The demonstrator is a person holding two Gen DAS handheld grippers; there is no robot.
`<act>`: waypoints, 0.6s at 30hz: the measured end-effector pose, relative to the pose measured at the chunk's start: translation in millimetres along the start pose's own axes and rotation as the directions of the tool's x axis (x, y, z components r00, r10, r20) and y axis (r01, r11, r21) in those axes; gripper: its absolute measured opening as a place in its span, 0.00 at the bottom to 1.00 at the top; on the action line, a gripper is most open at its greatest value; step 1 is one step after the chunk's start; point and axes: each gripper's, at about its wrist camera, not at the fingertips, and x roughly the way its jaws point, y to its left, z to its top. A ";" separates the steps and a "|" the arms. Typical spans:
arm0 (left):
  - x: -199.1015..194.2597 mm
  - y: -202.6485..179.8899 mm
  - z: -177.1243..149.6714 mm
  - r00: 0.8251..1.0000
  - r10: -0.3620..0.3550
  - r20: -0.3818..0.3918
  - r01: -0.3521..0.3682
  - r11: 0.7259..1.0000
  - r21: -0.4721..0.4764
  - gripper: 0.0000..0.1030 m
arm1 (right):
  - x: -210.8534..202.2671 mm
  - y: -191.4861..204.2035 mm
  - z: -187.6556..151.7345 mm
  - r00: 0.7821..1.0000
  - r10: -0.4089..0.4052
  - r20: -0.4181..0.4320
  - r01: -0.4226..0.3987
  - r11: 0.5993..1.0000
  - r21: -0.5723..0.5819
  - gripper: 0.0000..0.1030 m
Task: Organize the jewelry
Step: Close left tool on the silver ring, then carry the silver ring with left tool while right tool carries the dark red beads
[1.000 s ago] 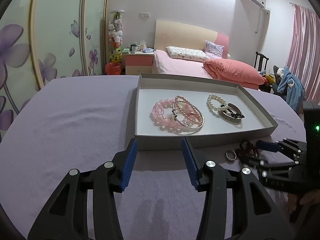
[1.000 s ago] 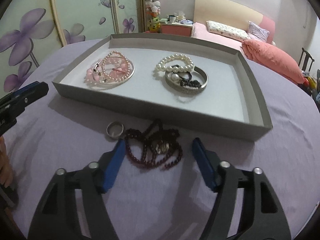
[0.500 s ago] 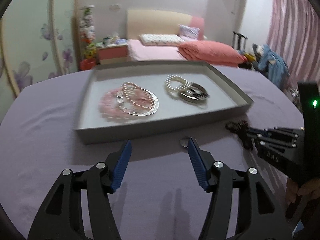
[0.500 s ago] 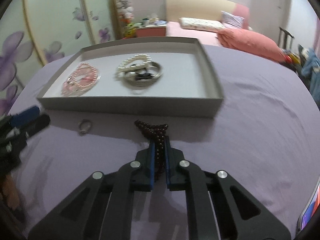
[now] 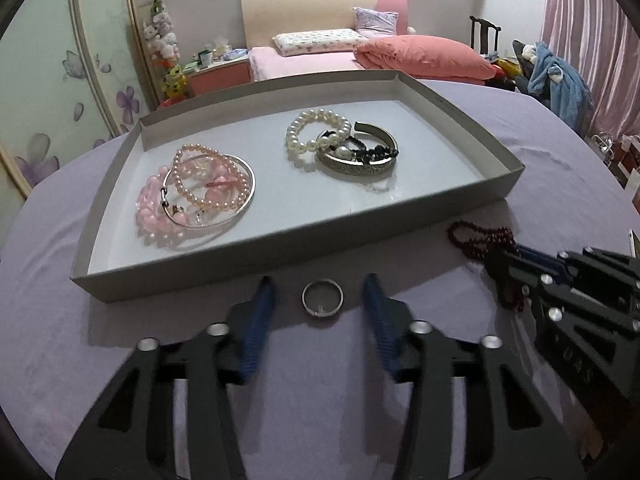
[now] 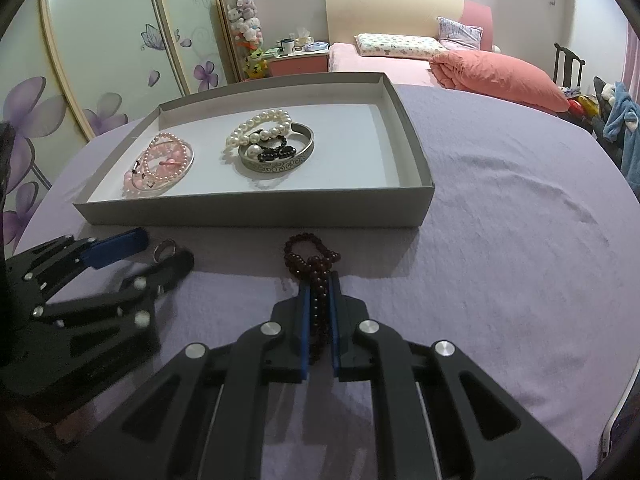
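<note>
While a lilac cloth (image 6: pixel 500 208) is covering the table, a bed (image 5: pixel 316 54) with a coral duvet, a flower-painted wardrobe (image 6: pixel 100 64) and a pink curtain (image 5: pixel 592 24) are being shown behind. No readable writing is being shown. A grey tray (image 5: pixel 280 256) is holding pink bracelets (image 5: pixel 192 196), a white pearl bracelet (image 5: pixel 312 136) and a silver cuff (image 5: pixel 360 160). A silver ring (image 5: pixel 322 297) is lying just before the tray, bracketed by the spread fingers of the left gripper (image 5: pixel 319 292). A dark red bead strand (image 6: pixel 316 280) is being clamped by the right gripper (image 6: pixel 319 280) on the cloth.
</note>
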 end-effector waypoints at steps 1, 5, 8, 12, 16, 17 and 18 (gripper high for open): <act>-0.1 0.4 0.4 1.000 0.007 0.002 -0.007 1.000 -0.003 0.25 | -0.1 0.4 -0.1 1.000 -0.002 0.000 0.002 1.000 -0.001 0.09; -2.8 9.7 -3.0 0.999 0.033 0.002 -0.033 0.999 -0.015 0.22 | 0.9 4.5 1.3 1.000 0.000 -0.004 0.000 1.000 -0.008 0.09; -9.2 28.9 -12.0 0.998 0.065 -0.002 -0.065 0.997 -0.037 0.22 | 1.5 11.8 1.1 1.000 0.019 -0.010 -0.019 1.000 -0.018 0.09; -19.1 53.3 -24.1 0.995 0.103 -0.006 -0.103 0.993 -0.059 0.22 | 3.1 31.1 1.0 0.999 0.049 -0.017 -0.050 0.997 -0.059 0.09; -25.0 72.5 -31.6 0.994 0.109 -0.010 -0.109 0.989 -0.103 0.22 | 3.8 45.0 0.3 0.999 0.042 -0.011 -0.042 0.994 -0.098 0.09; -25.0 73.4 -31.5 0.994 0.108 -0.010 -0.108 0.988 -0.109 0.23 | 3.9 45.4 0.6 0.999 0.042 -0.012 -0.043 0.994 -0.096 0.09; -24.9 72.9 -31.4 0.994 0.112 -0.010 -0.112 0.988 -0.108 0.22 | 3.7 44.8 0.5 0.999 0.044 -0.012 -0.045 0.995 -0.094 0.09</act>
